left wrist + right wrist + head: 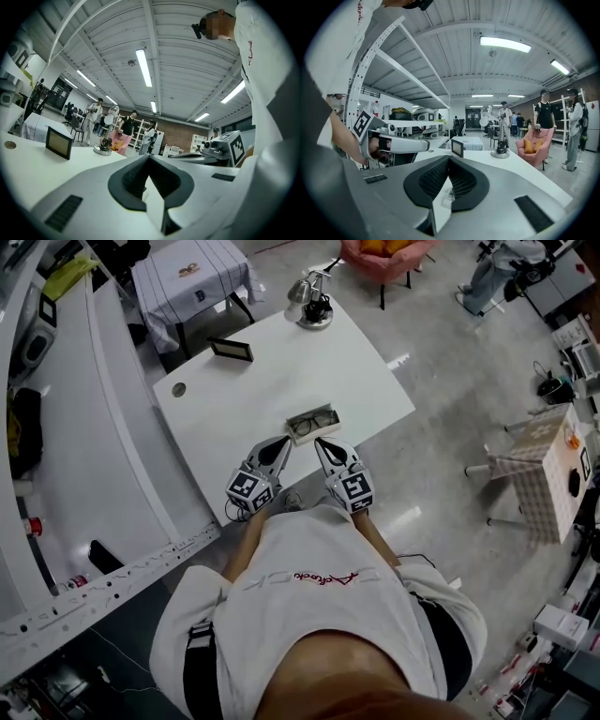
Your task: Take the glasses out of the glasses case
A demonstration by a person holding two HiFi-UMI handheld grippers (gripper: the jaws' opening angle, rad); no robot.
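In the head view an open grey glasses case [330, 413] lies near the front edge of the white table [262, 381], with dark-framed glasses [302, 426] inside it. My left gripper [284, 442] points at the case's near left corner and my right gripper [322, 442] at its near right side. Both tips stop just short of the case. Each gripper's own view, the left gripper [149, 158] and the right gripper [448, 158], shows its dark pads meeting at the tip with nothing gripped. The case itself is hidden behind the jaws there.
A small dark-framed screen [230, 350] stands on the table's far left, and a desk lamp on a round base [314, 307] at its far end. A cable hole [178, 388] sits near the left edge. A pink armchair [384, 254] and a checked side table [548, 465] stand beyond.
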